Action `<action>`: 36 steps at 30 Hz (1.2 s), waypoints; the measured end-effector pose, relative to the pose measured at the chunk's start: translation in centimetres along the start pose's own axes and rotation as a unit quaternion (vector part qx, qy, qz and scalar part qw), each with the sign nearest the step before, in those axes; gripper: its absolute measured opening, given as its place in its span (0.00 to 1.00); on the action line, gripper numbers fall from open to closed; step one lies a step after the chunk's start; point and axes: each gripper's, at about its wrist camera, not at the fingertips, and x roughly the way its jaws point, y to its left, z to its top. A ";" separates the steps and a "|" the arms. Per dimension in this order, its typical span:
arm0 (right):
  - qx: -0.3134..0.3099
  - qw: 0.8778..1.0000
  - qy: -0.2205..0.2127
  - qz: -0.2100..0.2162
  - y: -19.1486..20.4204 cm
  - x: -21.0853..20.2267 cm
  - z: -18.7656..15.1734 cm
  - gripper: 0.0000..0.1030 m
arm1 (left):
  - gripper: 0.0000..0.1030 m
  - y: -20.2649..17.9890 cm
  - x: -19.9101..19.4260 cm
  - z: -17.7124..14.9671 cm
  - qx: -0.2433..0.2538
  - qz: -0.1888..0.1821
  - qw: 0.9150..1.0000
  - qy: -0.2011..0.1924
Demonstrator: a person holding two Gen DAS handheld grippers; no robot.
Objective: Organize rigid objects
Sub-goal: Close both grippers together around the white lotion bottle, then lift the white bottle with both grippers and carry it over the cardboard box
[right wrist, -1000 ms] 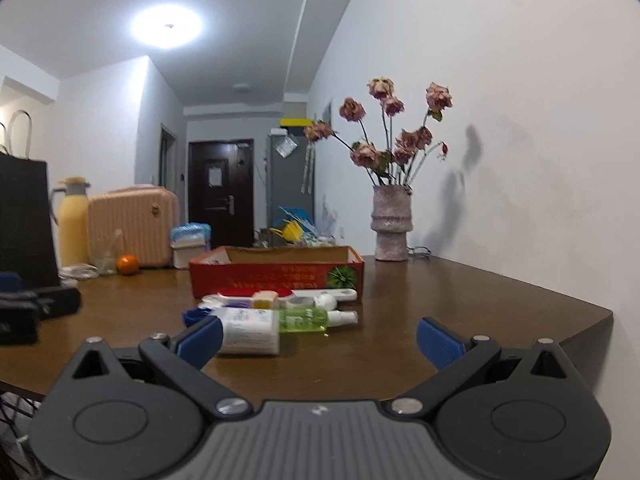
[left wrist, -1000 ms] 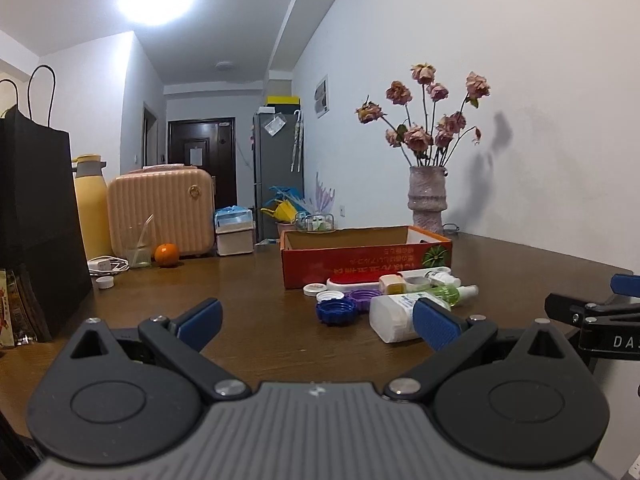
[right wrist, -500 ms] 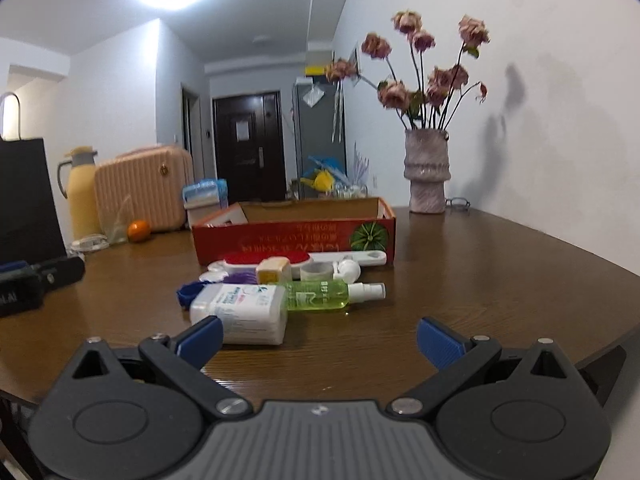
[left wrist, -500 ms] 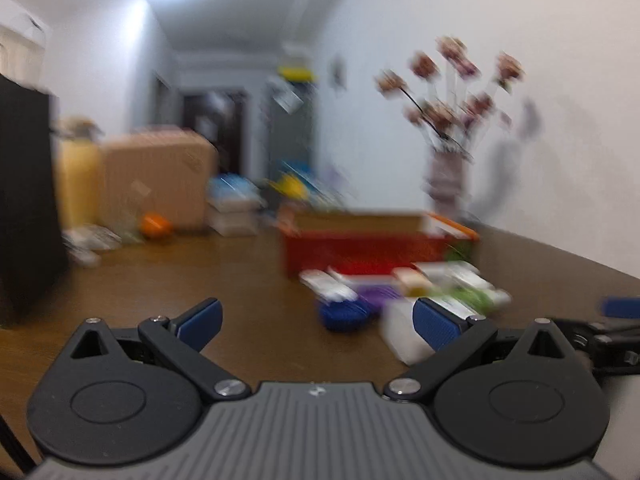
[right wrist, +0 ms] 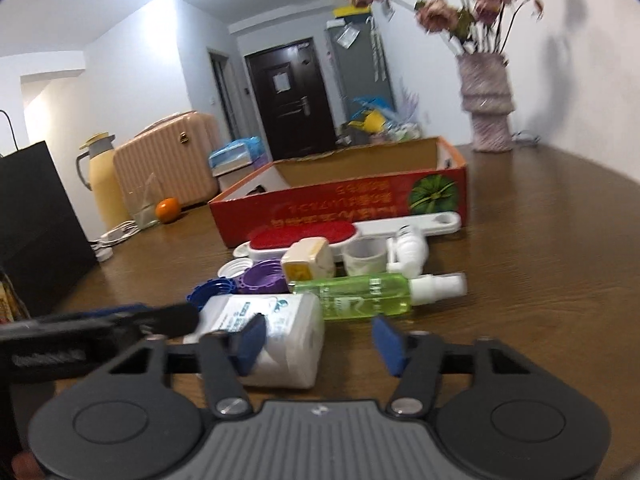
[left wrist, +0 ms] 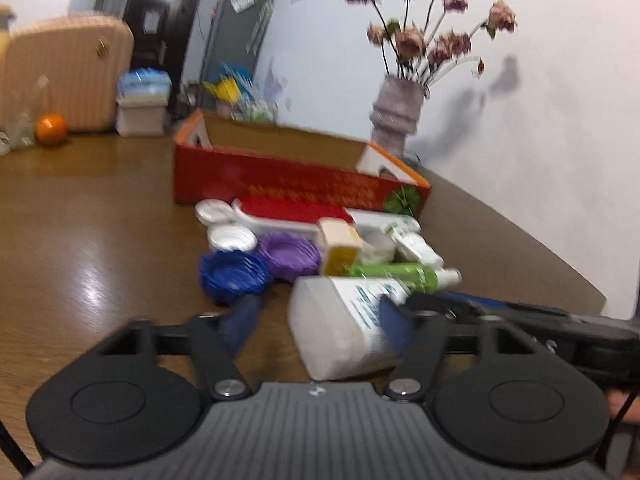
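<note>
We are reaching in to pick up the first thing. Both the left hand-held gripper (left wrist: 316, 322) and the right hand-held gripper (right wrist: 318, 344) are wide and hold nothing. The white bottle (left wrist: 344, 320) lies on the bench (left wrist: 100, 240), near the red box (left wrist: 296, 184). Next we should close on it.

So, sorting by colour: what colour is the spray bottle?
Clear green, white nozzle: spray bottle, best in the right wrist view.

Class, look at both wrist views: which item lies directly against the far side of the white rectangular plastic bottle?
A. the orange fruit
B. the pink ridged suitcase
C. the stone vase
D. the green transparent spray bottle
D: the green transparent spray bottle lies on its side right behind the white rectangular plastic bottle, touching it.
</note>
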 end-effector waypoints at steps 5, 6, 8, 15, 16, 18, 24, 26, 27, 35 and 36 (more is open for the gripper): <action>0.026 0.999 0.010 0.039 -0.3 1.1 0.3 0.28 | 0.40 0.2 0.7 0.1 -0.015 -0.036 0.999 0.010; 0.037 0.998 0.013 0.046 -0.5 1.2 0.3 0.26 | 0.40 0.4 0.7 0.1 -0.023 -0.038 0.999 0.010; 0.058 0.997 0.019 0.056 -0.8 1.0 0.2 0.27 | 0.40 0.6 0.5 -0.2 -0.042 -0.040 0.998 0.010; 0.037 0.998 0.012 0.055 1.2 -2.0 -0.5 0.17 | 0.32 0.5 -2.9 -1.2 -0.052 -0.033 0.998 -0.015; 0.036 0.998 0.005 0.056 1.6 -2.8 -0.8 0.17 | 0.32 0.4 -3.7 -1.2 -0.052 -0.035 0.998 -0.025; 0.034 0.997 -0.011 0.062 2.4 -4.4 -1.3 0.17 | 0.32 0.1 -5.6 -1.3 -0.042 -0.035 0.997 -0.053; 0.018 0.995 -0.075 0.062 4.9 -9.5 -1.9 0.17 | 0.32 -1.9 -10.4 -1.5 -0.005 -0.045 0.993 -0.108; 0.010 0.994 -0.088 0.061 5.4 -10.9 -1.8 0.17 | 0.32 -2.4 -11.3 -1.6 -0.001 -0.046 0.992 -0.114; 0.005 0.994 -0.093 0.060 5.5 -11.4 -1.7 0.17 | 0.32 -2.7 -11.7 -1.6 -0.002 -0.049 0.992 -0.118; -0.026 0.991 -0.123 0.054 5.8 -12.2 0.5 0.17 | 0.32 -3.8 -11.4 0.7 0.010 -0.052 0.988 -0.144; -0.031 0.990 -0.126 0.051 5.8 -11.8 1.1 0.17 | 0.32 -3.8 -10.9 1.3 0.007 -0.053 0.988 -0.144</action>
